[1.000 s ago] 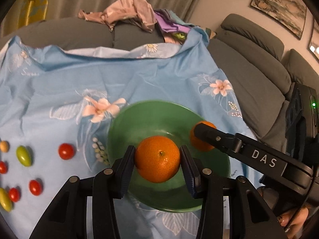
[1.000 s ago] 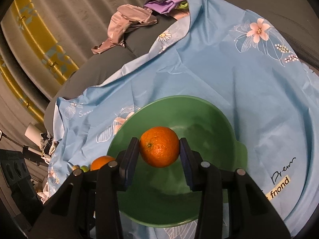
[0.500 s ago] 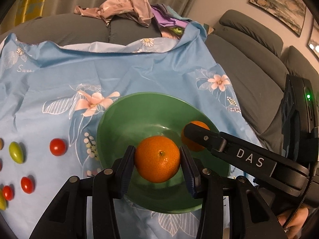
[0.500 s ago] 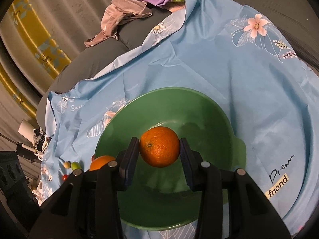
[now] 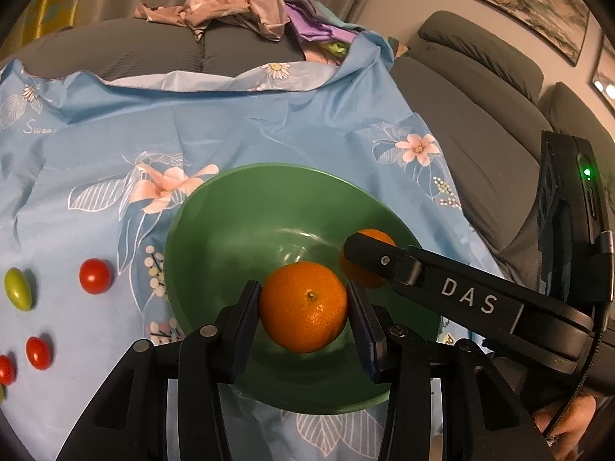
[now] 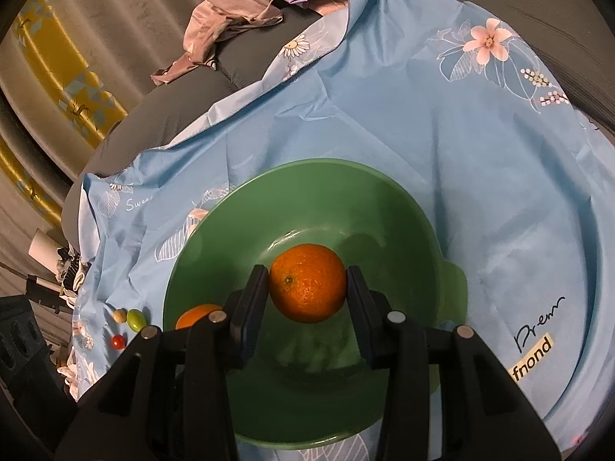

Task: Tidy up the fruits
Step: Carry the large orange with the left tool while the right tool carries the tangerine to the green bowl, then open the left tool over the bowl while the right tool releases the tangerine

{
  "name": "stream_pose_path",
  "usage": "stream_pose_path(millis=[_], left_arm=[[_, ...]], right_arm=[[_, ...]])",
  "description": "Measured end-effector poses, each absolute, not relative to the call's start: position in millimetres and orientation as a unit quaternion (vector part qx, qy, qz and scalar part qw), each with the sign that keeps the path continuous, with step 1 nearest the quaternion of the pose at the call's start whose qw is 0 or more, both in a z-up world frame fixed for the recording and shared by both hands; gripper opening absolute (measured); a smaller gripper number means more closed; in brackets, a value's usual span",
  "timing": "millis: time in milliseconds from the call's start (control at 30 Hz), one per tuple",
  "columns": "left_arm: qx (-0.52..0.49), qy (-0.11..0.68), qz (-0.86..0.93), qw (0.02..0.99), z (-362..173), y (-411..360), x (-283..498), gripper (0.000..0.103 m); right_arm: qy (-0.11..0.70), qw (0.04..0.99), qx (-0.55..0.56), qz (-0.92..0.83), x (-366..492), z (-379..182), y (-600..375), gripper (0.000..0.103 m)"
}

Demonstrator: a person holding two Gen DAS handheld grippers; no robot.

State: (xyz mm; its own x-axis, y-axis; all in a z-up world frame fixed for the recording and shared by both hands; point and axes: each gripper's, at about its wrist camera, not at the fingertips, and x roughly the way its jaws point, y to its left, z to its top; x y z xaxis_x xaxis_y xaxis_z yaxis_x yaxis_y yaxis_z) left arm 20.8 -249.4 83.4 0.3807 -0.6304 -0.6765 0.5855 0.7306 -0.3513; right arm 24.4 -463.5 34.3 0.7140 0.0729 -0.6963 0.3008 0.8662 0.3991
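- Now both grippers have come lower over the round green plastic bowl (image 6: 388,192), filling more of each frame's centre.
- Left gripper (image 5: 303,309) clamps one round orange mandarin (image 5: 303,307); right gripper (image 6: 307,284) clamps the other orange mandarin (image 6: 307,282).
- Release seems near.

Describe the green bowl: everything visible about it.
The round, deep green bowl looks like smooth glossy plastic, with a small tab handle on its rim. It sits upright on the light blue floral cloth. Nothing visibly rests inside; the left gripper and right gripper each hold a round orange mandarin, and, above its interior.
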Motion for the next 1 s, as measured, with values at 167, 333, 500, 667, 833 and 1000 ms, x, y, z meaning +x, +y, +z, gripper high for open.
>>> stream_pose_path(millis=[167,333,500,667,833,1000], left_arm=[[-0.029,0.422,-0.365,0.829,82,-251,22,0.045],[-0.027,0.422,-0.363,0.831,82,-250,21,0.045],[-0.024,0.423,-0.361,0.831,80,-251,22,0.045],[-0.024,0.424,-0.36,0.831,79,-252,22,0.045],[-0.024,0.42,-0.359,0.833,79,-252,22,0.045],[-0.02,0.407,-0.376,0.833,91,-250,17,0.045]], right_arm=[[0.378,0.891,0.245,-0.066,26,32,-462,0.042],[0.384,0.889,0.239,-0.069,28,30,-461,0.043],[0.388,0.889,0.235,-0.07,30,28,-461,0.043],[0.39,0.889,0.228,-0.074,31,28,-460,0.043],[0.39,0.889,0.227,-0.077,31,28,-460,0.044],[0.377,0.893,0.231,-0.078,26,33,-462,0.056]])
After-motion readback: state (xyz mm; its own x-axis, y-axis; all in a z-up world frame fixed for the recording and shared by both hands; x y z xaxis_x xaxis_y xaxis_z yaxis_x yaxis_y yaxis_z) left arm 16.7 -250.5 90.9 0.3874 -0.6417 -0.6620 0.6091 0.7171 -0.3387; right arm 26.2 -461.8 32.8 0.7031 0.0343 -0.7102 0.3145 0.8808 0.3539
